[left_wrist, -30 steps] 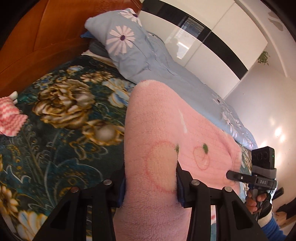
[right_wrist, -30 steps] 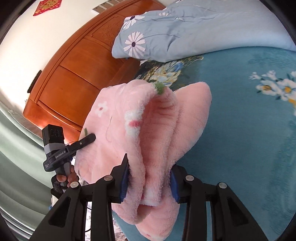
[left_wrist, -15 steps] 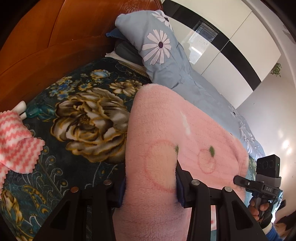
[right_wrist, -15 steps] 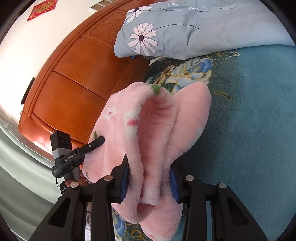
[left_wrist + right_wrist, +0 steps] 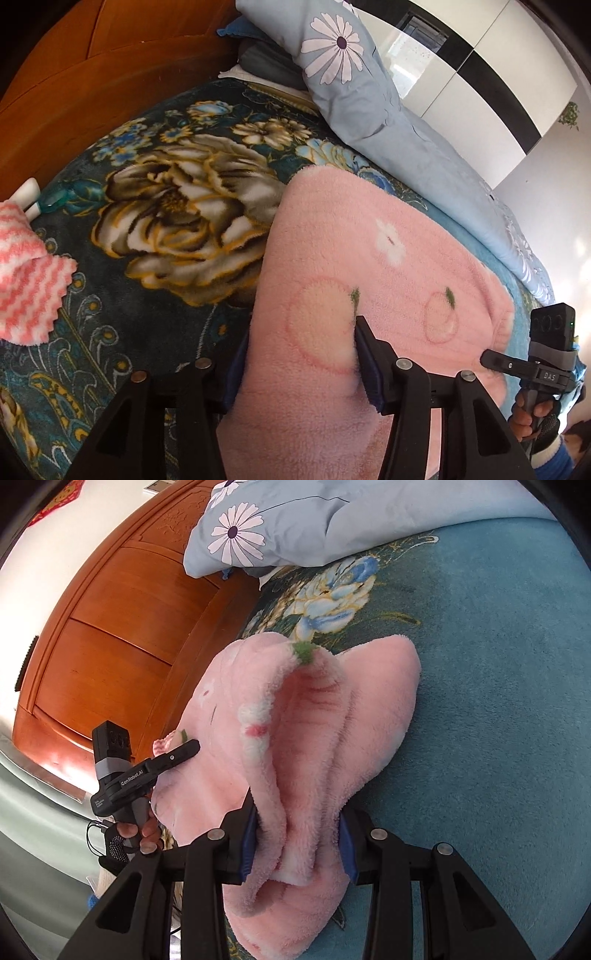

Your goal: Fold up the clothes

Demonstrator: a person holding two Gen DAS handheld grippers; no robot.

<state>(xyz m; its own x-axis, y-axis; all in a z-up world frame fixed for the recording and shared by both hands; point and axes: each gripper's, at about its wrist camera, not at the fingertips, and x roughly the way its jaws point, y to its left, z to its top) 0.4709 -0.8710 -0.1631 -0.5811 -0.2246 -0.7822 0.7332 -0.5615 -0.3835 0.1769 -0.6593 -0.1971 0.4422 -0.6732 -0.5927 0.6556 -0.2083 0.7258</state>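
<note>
A fluffy pink garment (image 5: 369, 258) with peach and flower prints is stretched between my two grippers and lies low over the dark floral blanket (image 5: 166, 221). My left gripper (image 5: 299, 362) has one end of it between its jaws. The jaws are opening, with the pads still against the fleece. In the right wrist view the other end of the pink garment (image 5: 314, 720) is bunched in folds, and my right gripper (image 5: 295, 834) is shut on it. The right gripper (image 5: 491, 358) also shows at the far right, held by a hand. The left gripper's fingertips (image 5: 184, 749) show at the left of the right wrist view.
A light blue daisy-print duvet (image 5: 343, 74) lies at the head of the bed, against the wooden headboard (image 5: 110, 92). A pink and white zigzag cloth (image 5: 26, 277) lies at the left on the blanket. A white and black wardrobe (image 5: 480, 55) stands behind. The blanket (image 5: 498, 664) spreads to the right.
Both grippers have come down and forward toward the headboard with the garment, which now rests lower on the blanket. The left jaws stand a little wider than before.
</note>
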